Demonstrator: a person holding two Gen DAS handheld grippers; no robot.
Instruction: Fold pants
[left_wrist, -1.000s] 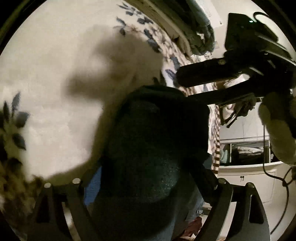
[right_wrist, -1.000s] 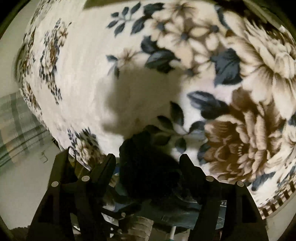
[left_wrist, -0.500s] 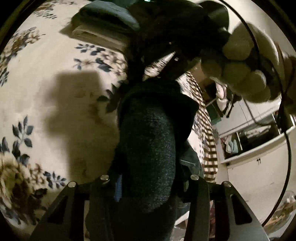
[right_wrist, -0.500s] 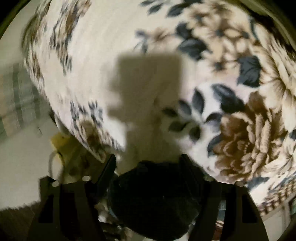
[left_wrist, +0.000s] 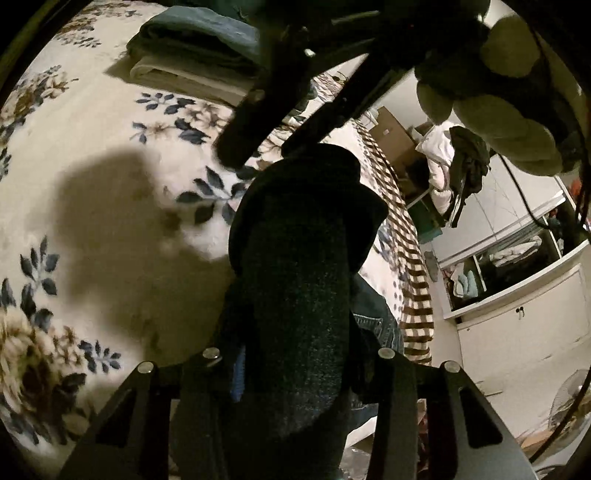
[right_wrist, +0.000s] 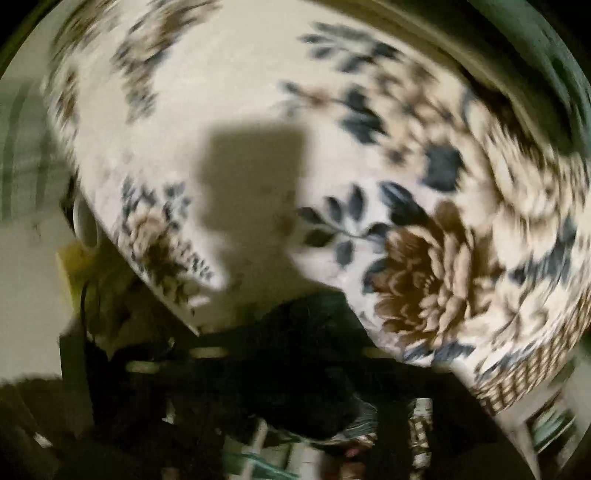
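The dark pants (left_wrist: 299, 280) hang bunched between my left gripper's (left_wrist: 295, 373) fingers, held above the floral bed blanket (left_wrist: 110, 221). My left gripper is shut on them. The right gripper's body and the gloved hand holding it show at the top of the left wrist view (left_wrist: 332, 74). In the blurred right wrist view my right gripper (right_wrist: 291, 358) is shut on the same dark pants (right_wrist: 303, 369), lifted over the blanket (right_wrist: 258, 110). A denim-blue part of the fabric (left_wrist: 373, 317) shows behind the fold.
A stack of folded clothes (left_wrist: 195, 62) lies at the far end of the bed. The checked blanket border (left_wrist: 406, 229) marks the bed's right edge. White cabinets with open shelves (left_wrist: 517, 266) stand to the right.
Both grippers have lifted and swung with the pants. The left view has turned toward the folded stack, and the right gripper now crosses above it. The right view is moving fast and blurred.
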